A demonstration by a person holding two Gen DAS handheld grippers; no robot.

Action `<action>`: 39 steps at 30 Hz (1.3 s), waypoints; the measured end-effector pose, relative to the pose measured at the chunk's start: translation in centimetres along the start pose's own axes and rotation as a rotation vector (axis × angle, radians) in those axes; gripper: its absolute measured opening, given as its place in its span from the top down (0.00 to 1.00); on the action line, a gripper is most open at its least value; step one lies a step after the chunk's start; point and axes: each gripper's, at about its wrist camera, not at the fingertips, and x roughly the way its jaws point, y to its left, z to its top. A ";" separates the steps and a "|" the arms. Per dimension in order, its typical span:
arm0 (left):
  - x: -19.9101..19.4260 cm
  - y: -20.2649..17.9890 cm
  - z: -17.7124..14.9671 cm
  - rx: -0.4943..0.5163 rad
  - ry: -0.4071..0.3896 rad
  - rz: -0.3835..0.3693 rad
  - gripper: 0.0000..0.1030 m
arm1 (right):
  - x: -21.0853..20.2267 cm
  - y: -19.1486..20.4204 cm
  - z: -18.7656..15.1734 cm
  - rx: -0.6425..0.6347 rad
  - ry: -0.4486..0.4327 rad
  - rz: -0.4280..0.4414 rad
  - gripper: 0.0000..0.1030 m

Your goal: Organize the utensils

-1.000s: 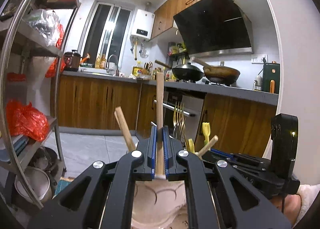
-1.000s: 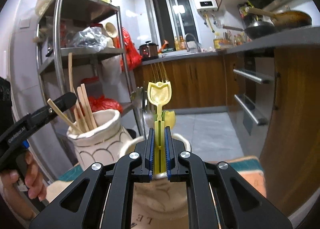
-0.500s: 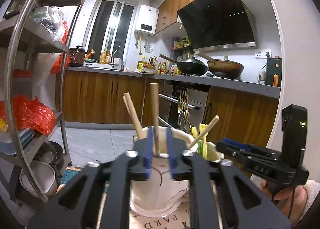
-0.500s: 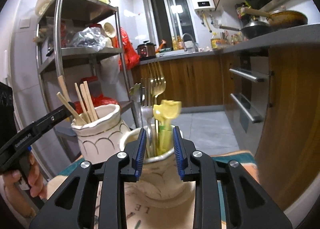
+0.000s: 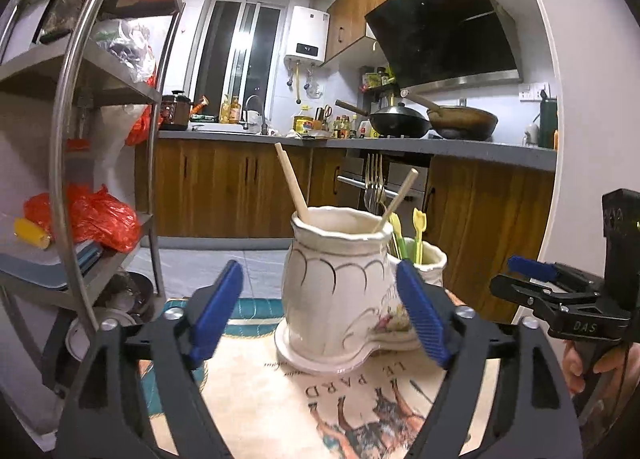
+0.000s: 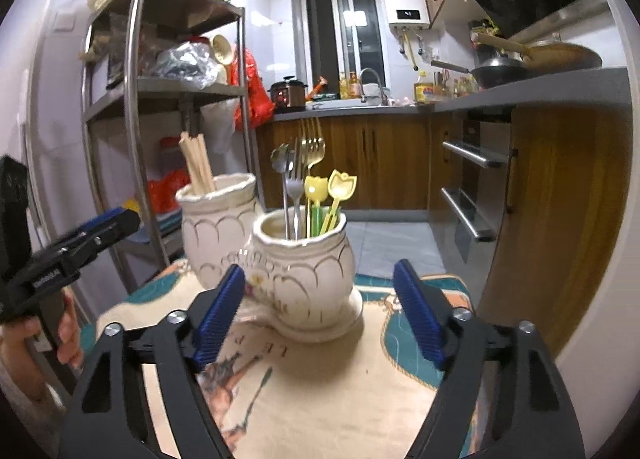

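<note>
- The left gripper [image 5: 320, 313] has just been opening; its blue pads [image 5: 216, 313] stand wide apart and grasp nothing.
- Just ahead of it is the chopstick pot [image 5: 336, 299], cream with gold scallops, which shows between the spread pads without touching them.
- Wooden chopsticks [image 5: 292, 183] stand tilted inside this pot.
- The right gripper [image 6: 318, 309] has likewise just been opening and is released, with nothing pinched.
- The cutlery pot [image 6: 304, 275] sits just beyond its pads, touching the chopstick pot's side and sharing its base.
- Metal forks [image 6: 310, 155] and yellow tulip-topped picks [image 6: 330, 189] stand upright in the cutlery pot.
- Both pots rest on a printed cloth [image 6: 320, 387].
- A steel shelf rack [image 6: 136, 99] stands behind the chopstick pot.
</note>
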 end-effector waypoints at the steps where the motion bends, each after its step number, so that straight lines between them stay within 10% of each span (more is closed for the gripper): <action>1: -0.2 -0.1 -0.2 0.012 0.000 0.007 0.13 | -0.1 0.3 -0.3 -0.017 0.005 -0.005 0.20; 39: 0.0 -1.1 -1.4 0.081 0.048 0.053 0.05 | -1.2 0.6 -1.5 -0.049 -0.046 -0.067 0.05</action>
